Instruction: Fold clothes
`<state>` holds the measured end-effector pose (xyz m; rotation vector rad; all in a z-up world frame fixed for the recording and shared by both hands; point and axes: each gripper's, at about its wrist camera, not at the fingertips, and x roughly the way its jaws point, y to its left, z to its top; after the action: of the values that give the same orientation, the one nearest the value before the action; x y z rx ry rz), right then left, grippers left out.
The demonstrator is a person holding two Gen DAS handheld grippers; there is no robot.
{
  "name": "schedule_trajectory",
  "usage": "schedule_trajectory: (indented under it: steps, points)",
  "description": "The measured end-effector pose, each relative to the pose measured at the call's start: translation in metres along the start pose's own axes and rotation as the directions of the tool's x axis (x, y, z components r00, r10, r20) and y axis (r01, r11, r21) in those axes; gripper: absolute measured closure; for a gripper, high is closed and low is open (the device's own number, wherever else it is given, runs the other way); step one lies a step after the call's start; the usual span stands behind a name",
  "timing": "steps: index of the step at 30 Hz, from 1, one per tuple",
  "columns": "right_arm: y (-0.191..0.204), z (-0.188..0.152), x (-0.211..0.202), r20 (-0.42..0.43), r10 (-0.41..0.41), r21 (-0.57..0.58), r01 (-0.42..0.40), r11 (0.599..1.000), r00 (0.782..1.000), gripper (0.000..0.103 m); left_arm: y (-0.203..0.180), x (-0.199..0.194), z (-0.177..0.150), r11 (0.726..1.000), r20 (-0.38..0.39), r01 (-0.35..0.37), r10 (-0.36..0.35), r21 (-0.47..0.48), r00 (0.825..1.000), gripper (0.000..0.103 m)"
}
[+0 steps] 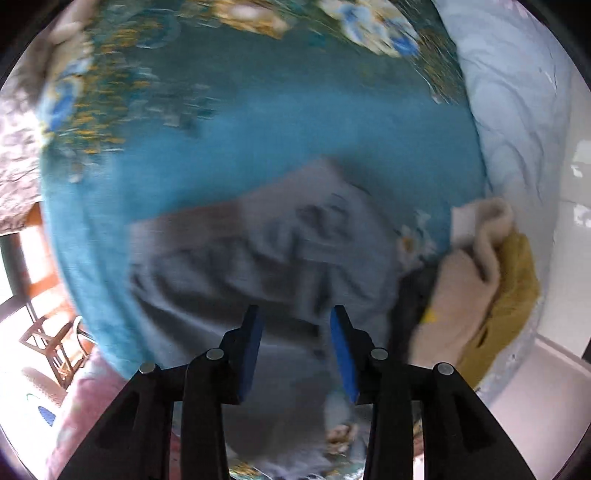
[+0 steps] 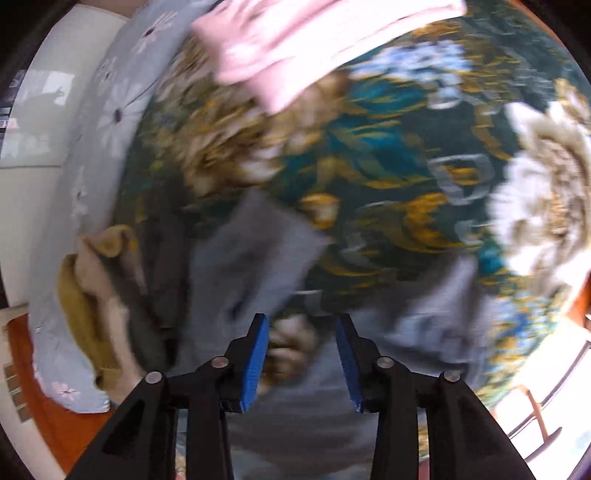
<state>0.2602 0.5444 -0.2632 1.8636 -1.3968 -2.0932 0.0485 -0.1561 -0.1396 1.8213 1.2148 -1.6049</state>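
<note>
Grey garment (image 1: 258, 251), rumpled and blurred, lies on a teal floral blanket (image 1: 258, 122) spread over the bed, directly ahead of both claws. The left claw (image 1: 297, 317) hangs above it with its blue fingers (image 1: 341, 354) spread wide, holding nothing. The right claw (image 2: 301, 325) is equally wide and empty over the same cloth (image 2: 251, 266). Beside the garment sits a heap of beige and mustard clothes (image 1: 476, 284), with a pale blue pillow (image 1: 517, 129) beyond it. A pink folded cloth (image 2: 314, 33) lies further off.

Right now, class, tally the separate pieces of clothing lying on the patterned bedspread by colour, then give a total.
Grey garment: 1
Beige garment: 1
Mustard-yellow garment: 1
Dark charcoal garment: 1
Pink garment: 1
Total: 5. The pictures are blurred, so folds may hide more.
</note>
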Motion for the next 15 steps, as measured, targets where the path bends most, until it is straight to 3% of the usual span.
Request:
schedule_trajectory:
  steps: [4, 7, 15]
  points:
    - [0.044, 0.003, 0.033, -0.062, 0.025, -0.009, -0.026, 1.000, 0.998, 0.053, -0.044, 0.028, 0.014, 0.999, -0.053, 0.006, -0.004, 0.035, 0.999, 0.056]
    - [0.070, 0.008, 0.060, -0.108, 0.016, -0.006, -0.017, 1.000, 0.994, 0.046, -0.070, 0.052, 0.028, 0.998, -0.070, -0.046, 0.049, 0.052, 0.996, 0.055]
    - [0.093, 0.035, 0.119, -0.123, -0.095, 0.081, 0.105, 0.991, 0.988, 0.040, -0.097, 0.110, 0.069, 0.984, -0.116, -0.177, 0.179, 0.025, 0.977, 0.049]
